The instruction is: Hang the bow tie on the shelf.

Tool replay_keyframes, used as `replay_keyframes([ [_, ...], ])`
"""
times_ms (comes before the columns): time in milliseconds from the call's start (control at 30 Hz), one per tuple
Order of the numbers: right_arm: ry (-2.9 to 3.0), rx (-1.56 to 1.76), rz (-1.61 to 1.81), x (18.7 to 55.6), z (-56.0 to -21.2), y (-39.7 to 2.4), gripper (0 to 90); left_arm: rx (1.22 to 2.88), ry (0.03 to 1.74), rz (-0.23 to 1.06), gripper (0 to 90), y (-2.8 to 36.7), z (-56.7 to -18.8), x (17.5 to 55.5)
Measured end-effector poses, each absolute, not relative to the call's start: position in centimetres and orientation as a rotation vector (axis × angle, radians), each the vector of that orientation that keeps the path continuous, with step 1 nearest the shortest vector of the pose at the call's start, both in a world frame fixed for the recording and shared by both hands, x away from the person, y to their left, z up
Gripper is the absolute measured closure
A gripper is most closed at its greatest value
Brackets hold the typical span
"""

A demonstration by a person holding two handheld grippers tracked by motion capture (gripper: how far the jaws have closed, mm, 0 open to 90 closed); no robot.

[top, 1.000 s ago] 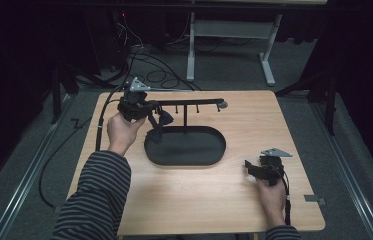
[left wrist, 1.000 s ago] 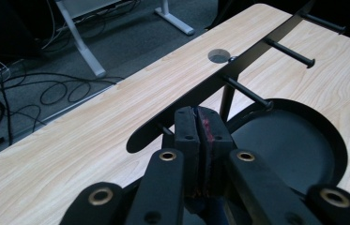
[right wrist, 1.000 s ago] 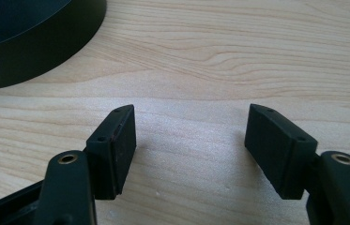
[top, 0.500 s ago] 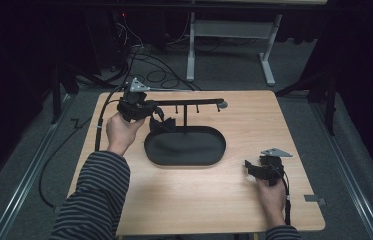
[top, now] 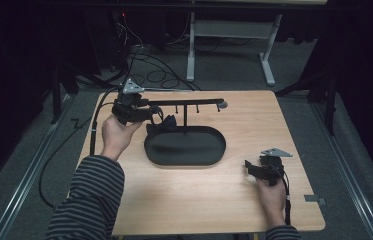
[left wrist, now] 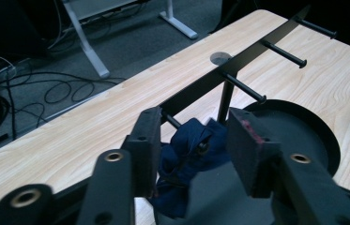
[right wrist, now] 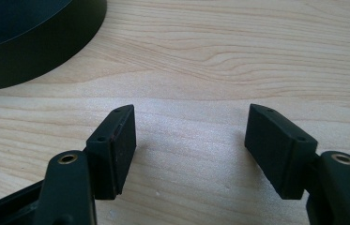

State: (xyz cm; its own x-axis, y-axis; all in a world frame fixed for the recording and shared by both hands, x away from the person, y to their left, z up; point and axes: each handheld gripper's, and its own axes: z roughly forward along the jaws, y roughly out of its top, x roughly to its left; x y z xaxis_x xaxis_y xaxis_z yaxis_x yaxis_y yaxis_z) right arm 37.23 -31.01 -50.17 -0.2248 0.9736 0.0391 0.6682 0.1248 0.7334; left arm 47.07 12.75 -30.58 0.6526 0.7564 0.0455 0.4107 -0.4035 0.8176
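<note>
Blue cloth (left wrist: 189,150) hangs on rack (left wrist: 257,49) peg, lower centre of frame; left claw (left wrist: 194,145) has just been opening, pads apart w/ cloth between, not pressing. Hanging looks done; only backing off left.

The left claw (left wrist: 194,140) is the one thing changing here: its jaws are opening, having stood clamped a second ago, and they have just been spreading further within the last half second. The dark blue cloth (left wrist: 186,154) is sitting between them on a peg of the black rack (left wrist: 243,61), and the pads (left wrist: 147,145) are no longer pressing on it; a gap is showing on the right side. In the high view, the left claw (top: 151,114) is sitting at about ten o'clock from the oval tray (top: 184,162), and the cloth (top: 163,125) is now hanging free beside its tips instead of being pinched there.
</note>
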Motion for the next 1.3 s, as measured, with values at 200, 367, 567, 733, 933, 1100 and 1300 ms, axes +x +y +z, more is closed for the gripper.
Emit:
replay_keyframes([
  [200, 1.954, 1.575, 0.886, 37.2, -50.2, -31.0, 35.4, 2.018, 0.915, 0.510, 50.5, 13.4, -30.9, 46.4],
  [367, 1.953, 1.581, 0.886, 37.2, -50.2, -31.0, 35.4, 2.002, 0.916, 0.503, 48.7, 14.0, -30.9, 45.8],
  [567, 1.953, 1.581, 0.886, 37.2, -50.2, -31.0, 35.4, 1.989, 0.925, 0.519, 46.7, 14.7, -30.9, 44.8],
  [733, 1.953, 1.583, 0.889, 37.2, -50.2, -31.0, 35.4, 1.975, 0.923, 0.537, 45.5, 15.2, -31.1, 43.9],
  [933, 1.952, 1.584, 0.889, 37.2, -50.2, -31.0, 35.4, 1.966, 0.930, 0.524, 45.0, 15.8, -31.2, 43.3],
  [1100, 1.951, 1.586, 0.891, 37.2, -50.2, -31.0, 35.4, 1.958, 0.933, 0.520, 44.6, 16.1, -31.5, 42.8],
  [1300, 1.952, 1.586, 0.891, 37.2, -50.2, -31.0, 35.4, 1.946, 0.945, 0.530, 43.0, 16.4, -31.8, 42.2],
])
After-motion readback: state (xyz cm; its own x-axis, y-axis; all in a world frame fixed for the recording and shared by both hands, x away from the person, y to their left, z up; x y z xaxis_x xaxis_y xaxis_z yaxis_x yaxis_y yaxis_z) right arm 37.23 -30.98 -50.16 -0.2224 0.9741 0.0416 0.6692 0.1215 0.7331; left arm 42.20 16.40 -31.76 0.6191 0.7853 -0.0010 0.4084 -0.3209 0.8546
